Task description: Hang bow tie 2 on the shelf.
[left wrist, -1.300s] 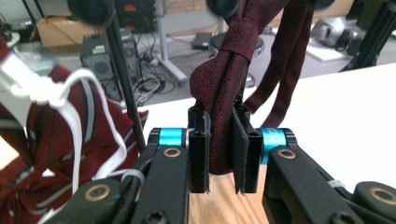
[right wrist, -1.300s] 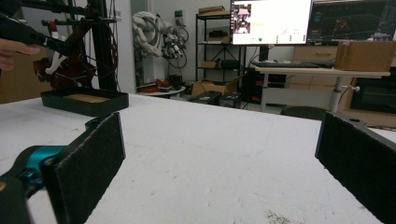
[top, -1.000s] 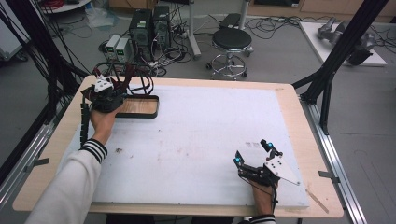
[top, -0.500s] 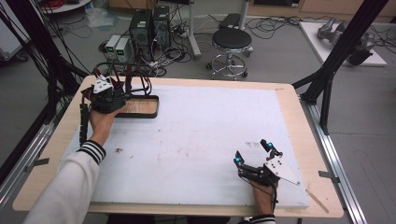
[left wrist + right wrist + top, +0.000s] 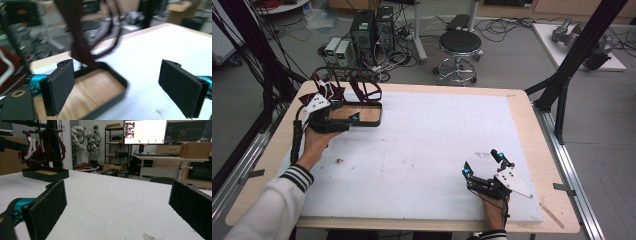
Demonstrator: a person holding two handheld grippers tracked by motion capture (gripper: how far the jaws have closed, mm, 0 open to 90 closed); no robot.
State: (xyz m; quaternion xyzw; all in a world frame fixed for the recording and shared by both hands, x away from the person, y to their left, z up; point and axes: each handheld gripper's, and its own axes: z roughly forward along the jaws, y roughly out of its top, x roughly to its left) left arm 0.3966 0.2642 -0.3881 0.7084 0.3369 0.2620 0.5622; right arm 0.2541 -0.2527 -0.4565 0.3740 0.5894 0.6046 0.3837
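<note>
Over tray (image 5: pixel 373 121): L hand-held gripper (image 5: pixel 353 118), prob. empty

Wooden table (image 5: pixel 532 107), white board (image 5: pixel 437 140) on it, black tray (image 5: pixel 374 120) on board

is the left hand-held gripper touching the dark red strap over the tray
Apart. The left gripper view shows the left hand-held gripper open, the strap hanging beyond its pads.

A robotics lab, by every sign. Black frame struts (image 5: pixel 579 47) stand around the white-topped surface (image 5: pixel 422 150), and computer towers (image 5: pixel 372 27) sit on the grey floor among tangled cables (image 5: pixel 512 25) — beside a round stool (image 5: pixel 460 42). Behind, monitors (image 5: pixel 145 131) glow above a desk, metal shelving (image 5: pixel 113 140) holds boxes, and a robot arm (image 5: pixel 582 37) lies on a white board.
</note>
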